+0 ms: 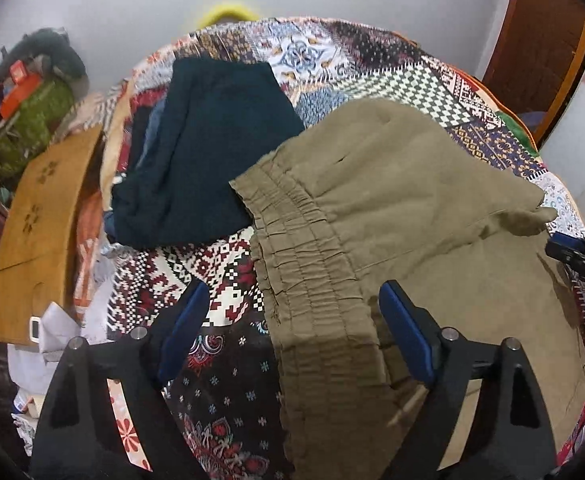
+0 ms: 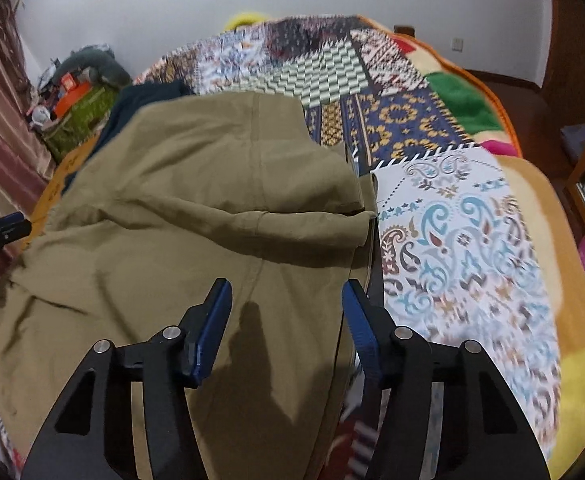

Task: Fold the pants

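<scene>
Straddling khaki pants [image 1: 412,216] waistband edge, left tool [image 1: 292,300] wide; right tool [image 2: 286,300] half-spread over leg edge; quilt [image 2: 472,240] bare rightward.

Dim indoor light, motion blur, dark fisheye corners, soft shadows

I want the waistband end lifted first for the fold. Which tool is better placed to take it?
Left, probably. The left tool stands open astride the khaki pants' elastic waistband; the right tool is over plain leg fabric.
</scene>
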`<state>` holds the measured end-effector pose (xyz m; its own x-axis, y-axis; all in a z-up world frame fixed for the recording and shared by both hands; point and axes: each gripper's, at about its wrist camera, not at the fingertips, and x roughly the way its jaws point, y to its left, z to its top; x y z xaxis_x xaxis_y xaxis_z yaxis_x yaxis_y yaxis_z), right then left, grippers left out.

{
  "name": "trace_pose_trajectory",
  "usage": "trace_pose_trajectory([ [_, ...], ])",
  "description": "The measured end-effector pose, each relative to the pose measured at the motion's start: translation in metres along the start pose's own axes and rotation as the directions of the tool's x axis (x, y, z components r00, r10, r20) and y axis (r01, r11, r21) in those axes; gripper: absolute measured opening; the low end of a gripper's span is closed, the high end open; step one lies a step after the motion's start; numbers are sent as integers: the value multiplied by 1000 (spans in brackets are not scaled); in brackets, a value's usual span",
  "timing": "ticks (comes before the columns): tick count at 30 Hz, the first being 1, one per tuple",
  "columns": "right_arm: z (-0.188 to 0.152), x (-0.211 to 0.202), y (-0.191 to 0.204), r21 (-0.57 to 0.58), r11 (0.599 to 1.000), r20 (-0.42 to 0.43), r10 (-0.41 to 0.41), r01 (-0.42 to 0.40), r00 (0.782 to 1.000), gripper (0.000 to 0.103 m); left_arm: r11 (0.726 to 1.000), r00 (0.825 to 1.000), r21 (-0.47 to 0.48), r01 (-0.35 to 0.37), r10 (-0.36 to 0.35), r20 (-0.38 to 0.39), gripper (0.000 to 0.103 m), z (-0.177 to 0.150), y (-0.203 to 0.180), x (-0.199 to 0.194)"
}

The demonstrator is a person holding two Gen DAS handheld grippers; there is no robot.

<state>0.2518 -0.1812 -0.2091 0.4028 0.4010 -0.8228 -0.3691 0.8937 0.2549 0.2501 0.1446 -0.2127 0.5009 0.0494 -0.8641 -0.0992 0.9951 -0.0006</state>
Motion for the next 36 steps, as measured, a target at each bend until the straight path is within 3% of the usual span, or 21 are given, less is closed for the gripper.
trace_pose_trajectory([
  [4, 4, 16, -4, -22, 999, -44, -33, 32, 998, 50, 1000, 999, 6, 20, -19, -37, 87, 2, 1, 13],
  [10, 4, 31, 4, -100, 992, -43, -82, 77, 996, 47, 998, 995, 11, 64, -63, -72, 88, -4, -6, 28],
  [11, 4, 32, 4, -101, 992, -42, -81, 76, 996, 44, 997, 994, 3, 73, -72, -78, 88, -5, -6, 30],
  [13, 2, 35, 5, -97, 993, -40, -75, 70, 996, 14, 996, 993, -12, 89, -89, -83, 88, -6, -5, 33],
  [16, 4, 36, 6, -109, 990, -40, -90, 85, 995, 6, 994, 991, -19, 105, -107, -80, 84, -5, -3, 31],
  [18, 5, 29, 6, -112, 990, -23, -88, 85, 996, 5, 993, 990, -15, 116, -117, -78, 75, -5, -3, 29],
  [24, 3, -6, 6, -90, 993, 52, -67, 71, 996, 4, 995, 994, 23, 98, -96, -52, 62, -6, -8, 21],
  [29, 0, -25, 8, -125, 988, 86, -80, 91, 993, 4, 999, 999, 17, 52, -52, -17, 60, -10, -7, 15],
  [36, -8, 9, 6, -120, 985, 24, -118, 120, 993, 4, 1000, 1000, -11, 5, -5, -18, 64, -16, -5, 21],
])
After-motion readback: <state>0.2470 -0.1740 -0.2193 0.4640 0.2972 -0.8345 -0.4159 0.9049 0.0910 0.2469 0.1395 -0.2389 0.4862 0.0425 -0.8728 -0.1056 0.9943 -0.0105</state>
